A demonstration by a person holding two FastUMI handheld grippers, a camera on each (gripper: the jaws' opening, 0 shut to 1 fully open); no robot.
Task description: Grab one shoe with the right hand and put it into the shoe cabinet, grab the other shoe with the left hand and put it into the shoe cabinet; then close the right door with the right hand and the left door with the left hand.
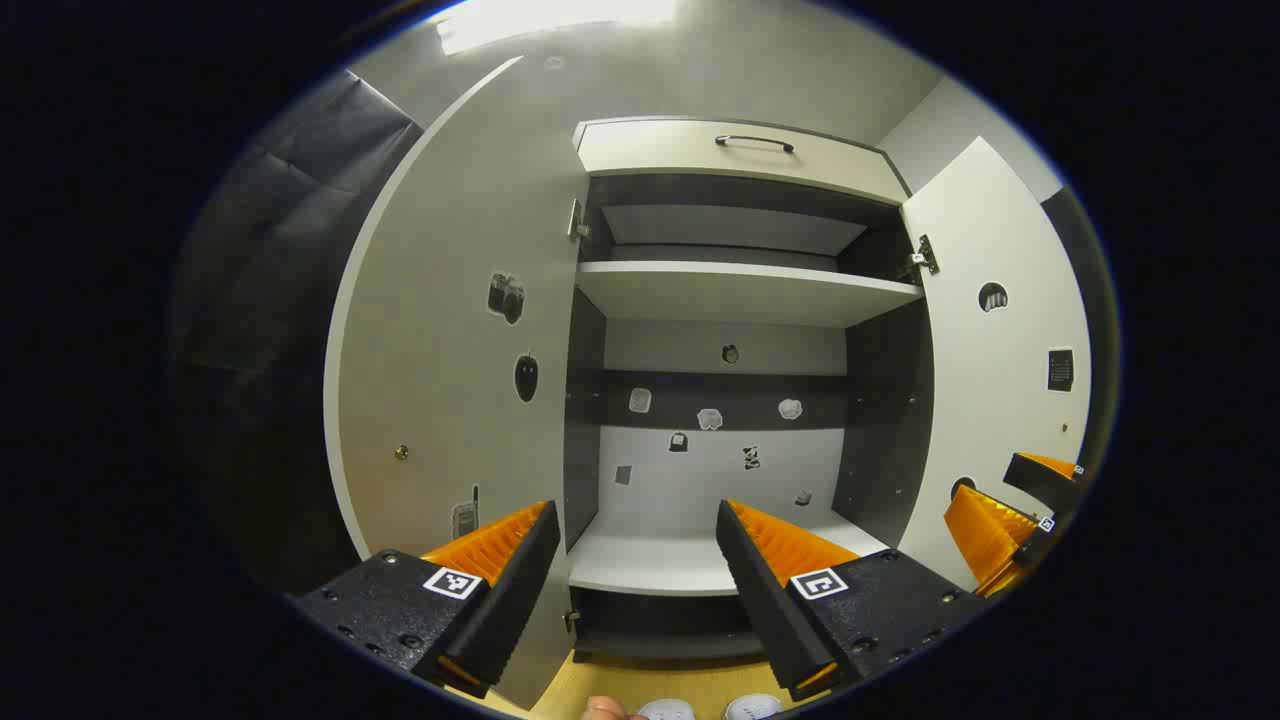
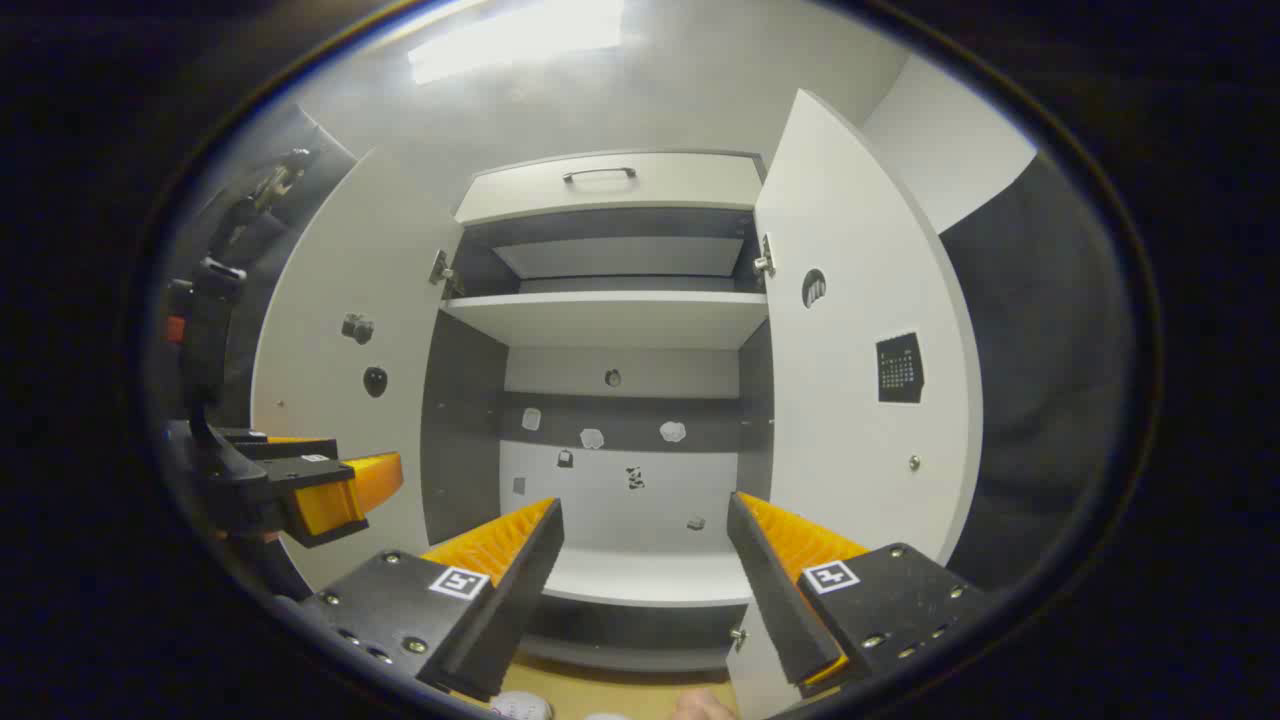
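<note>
In the left gripper view, the left hand-held gripper is nearest, fingers wide and empty; two pale shoes peek at the near edge, on the floor before the open shoe cabinet. In the right gripper view, the right hand-held gripper is wide too. The shoes are probably light and soft; take one by its collar.

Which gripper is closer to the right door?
Right. The right gripper sits beside the open right door, by its lower edge. The left gripper faces the shelf, farther left.
</note>
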